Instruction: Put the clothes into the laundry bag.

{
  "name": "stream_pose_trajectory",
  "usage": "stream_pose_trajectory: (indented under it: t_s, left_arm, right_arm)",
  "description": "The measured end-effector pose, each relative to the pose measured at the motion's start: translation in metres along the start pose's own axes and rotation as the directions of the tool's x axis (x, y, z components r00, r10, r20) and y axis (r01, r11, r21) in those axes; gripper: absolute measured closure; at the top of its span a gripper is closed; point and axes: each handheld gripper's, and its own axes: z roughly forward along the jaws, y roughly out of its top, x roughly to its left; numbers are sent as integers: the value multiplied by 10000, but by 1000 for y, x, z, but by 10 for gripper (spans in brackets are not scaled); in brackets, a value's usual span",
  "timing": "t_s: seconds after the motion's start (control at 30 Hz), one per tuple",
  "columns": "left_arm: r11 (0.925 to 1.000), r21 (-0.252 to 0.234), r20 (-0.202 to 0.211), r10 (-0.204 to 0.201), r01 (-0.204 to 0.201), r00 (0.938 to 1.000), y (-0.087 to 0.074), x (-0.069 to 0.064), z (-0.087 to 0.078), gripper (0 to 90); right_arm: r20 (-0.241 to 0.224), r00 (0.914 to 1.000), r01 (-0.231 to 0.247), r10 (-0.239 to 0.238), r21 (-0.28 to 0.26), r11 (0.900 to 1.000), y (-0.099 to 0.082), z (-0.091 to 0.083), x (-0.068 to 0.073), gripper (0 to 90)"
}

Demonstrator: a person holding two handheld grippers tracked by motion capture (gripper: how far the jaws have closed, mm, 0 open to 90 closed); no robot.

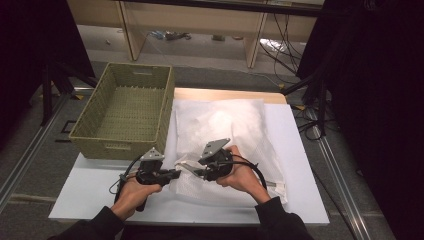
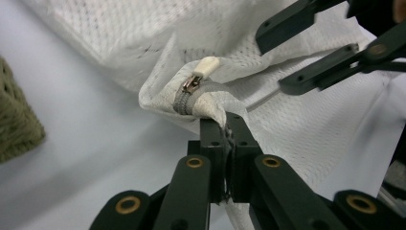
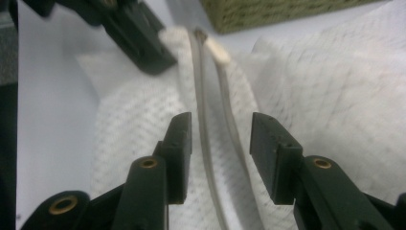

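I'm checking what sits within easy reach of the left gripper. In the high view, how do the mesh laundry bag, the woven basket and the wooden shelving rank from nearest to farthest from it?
From the left gripper:
1. Mesh laundry bag, clamped at its corner, just to the right.
2. Woven basket, just beyond, on the table's left edge.
3. Wooden shelving, far back past the table.

No writing, label, brand, number or sign can be read in any view — nothing is printed on the mesh bag, none is seen on the basket, and no mark is found on the table. The zip pull is plain — no letters can be made out on it.
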Motion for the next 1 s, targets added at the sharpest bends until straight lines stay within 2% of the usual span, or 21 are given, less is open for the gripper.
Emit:
stream_pose_trajectory:
  t_s: [0.03,0.07,0.1,0.17,0.27,0.37,0.4,0.47,0.6,0.63,0.67,0.7,0.73,0.77,0.83,0.9,0.93,0.97,1.0]
  left_arm:
    - [9997,35,12,222,-222,9998,0,-1,-1,874]
    - [9996,12,5,294,-294,9996,1,-4,-2,874]
    - [9991,1,25,415,-415,9991,1,-5,-2,875]
    - [9981,-40,-2,621,-621,9981,2,-7,-2,875]
    - [9972,-35,39,749,-749,9972,2,-9,-4,875]
    - [9975,-145,140,691,-689,9975,2,-10,-4,874]
    - [9968,-48,112,795,-795,9968,3,-11,-5,874]
    - [9946,-56,141,1041,-1040,9945,3,-14,-5,874]
    - [9930,-17,375,1183,-1183,9923,3,-17,-5,874]
    - [9921,-42,363,1253,-1253,9914,3,-19,-5,873]
    - [9921,-42,363,1253,-1253,9914,3,-19,-5,872]
    - [9922,-8,388,1244,-1245,9915,3,-20,-5,872]
    - [9930,8,412,1183,-1185,9921,3,-20,-5,865]
    - [9939,10,444,1103,-1104,9929,3,-18,-5,865]
    - [9981,70,604,608,-614,9963,2,-14,-4,818]
    - [9999,103,803,39,-48,9968,1,-9,-3,783]
    - [9996,75,909,-260,254,9955,0,-7,-2,776]
    - [9983,101,1153,-582,574,9916,-1,-4,0,762]
    - [9983,101,1153,-582,574,9916,-1,-4,0,745]
  right_arm:
    - [-65,10000,19,-18,44,10000,-2,1,0,605]
    - [-189,9997,150,-147,117,9998,-3,2,0,600]
    - [-221,9998,9,-5,172,9999,-5,3,1,594]
    - [-345,9992,191,-179,358,9992,-6,6,3,578]
    - [-628,9976,329,-302,412,9986,-6,11,8,572]
    - [-662,9972,386,-360,379,9985,-6,14,11,559]
    - [-746,9957,572,-547,308,9979,-5,16,12,545]
    - [-757,9958,537,-517,252,9982,-5,17,13,543]
    - [-830,9950,573,-555,198,9982,-3,19,15,540]
    - [-844,9940,709,-694,156,9974,-3,20,16,601]
    - [-844,9940,709,-694,156,9974,-3,20,16,601]
    - [-844,9930,838,-824,127,9964,-2,19,16,650]
    - [-994,9896,1068,-1043,198,9941,-2,19,17,775]
    - [-994,9896,1068,-1043,198,9941,-2,19,17,775]
    - [-1047,9867,1278,-1247,233,9915,-3,17,18,872]
    - [-1183,9843,1350,-1309,269,9905,-3,16,19,879]
    - [-1297,9808,1512,-1460,314,9880,-3,16,19,879]
    - [-1317,9794,1590,-1529,372,9866,-3,17,21,880]
    - [-1317,9794,1590,-1529,372,9866,-3,17,21,880]
